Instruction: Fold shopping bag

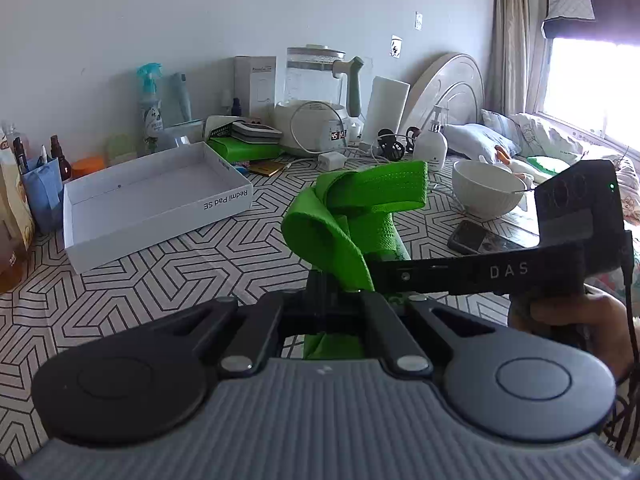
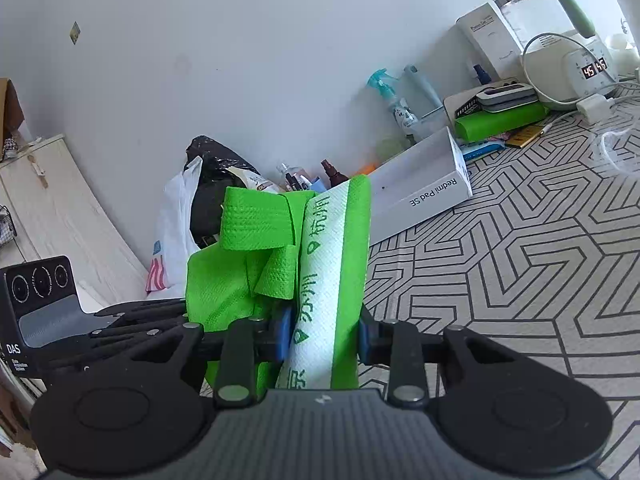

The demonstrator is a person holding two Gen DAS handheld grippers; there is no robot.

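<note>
The green shopping bag (image 1: 344,220) is bunched into a narrow upright bundle held above the patterned table. In the right wrist view the bag (image 2: 324,264) shows a white band with green characters and its green handles folded over at the top. My left gripper (image 1: 340,292) is shut on the bundle's lower part. My right gripper (image 2: 324,336) is shut on the bag between its blue pads (image 2: 285,332). The right gripper comes in from the right in the left wrist view (image 1: 460,274), meeting the bag just beside the left gripper's fingers.
A white box lid (image 1: 152,204) lies on the table (image 1: 180,272) to the left. A white bowl (image 1: 486,188), phone (image 1: 466,236), pump bottle (image 1: 432,144), kettle base (image 1: 316,124) and spray bottle (image 1: 150,108) stand behind. Plastic bags (image 2: 188,216) sit by the wall.
</note>
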